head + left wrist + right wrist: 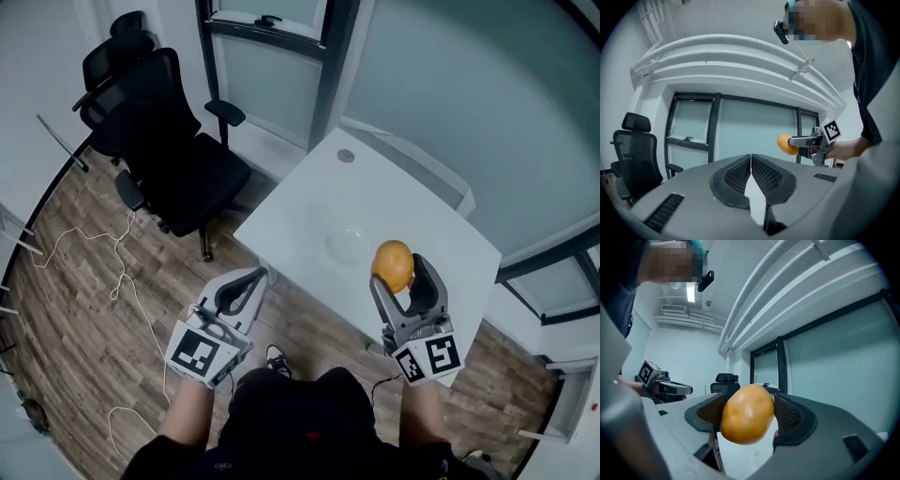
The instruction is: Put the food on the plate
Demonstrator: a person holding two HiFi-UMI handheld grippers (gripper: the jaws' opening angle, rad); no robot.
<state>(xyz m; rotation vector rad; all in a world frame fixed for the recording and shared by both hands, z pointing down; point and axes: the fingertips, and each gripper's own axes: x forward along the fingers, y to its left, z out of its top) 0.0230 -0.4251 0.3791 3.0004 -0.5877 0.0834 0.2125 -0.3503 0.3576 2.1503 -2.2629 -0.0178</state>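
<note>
A rounded orange-brown piece of food (393, 265) is clamped between the fingers of my right gripper (400, 274), which hangs above the white table (422, 202). A pale, almost see-through plate (348, 246) lies on the table just left of the food. In the right gripper view the food (747, 414) fills the gap between the jaws of the right gripper (748, 417). My left gripper (248, 284) is shut and empty, off the table's left edge above the floor. Its jaws meet in the left gripper view (751, 161), which also shows the food (786, 144) from the side.
A black office chair (159, 141) stands on the wooden floor left of the table. A white cable (112, 253) trails over the floor. A small round cap (346, 156) sits near the table's far corner. Glass partitions run behind the table.
</note>
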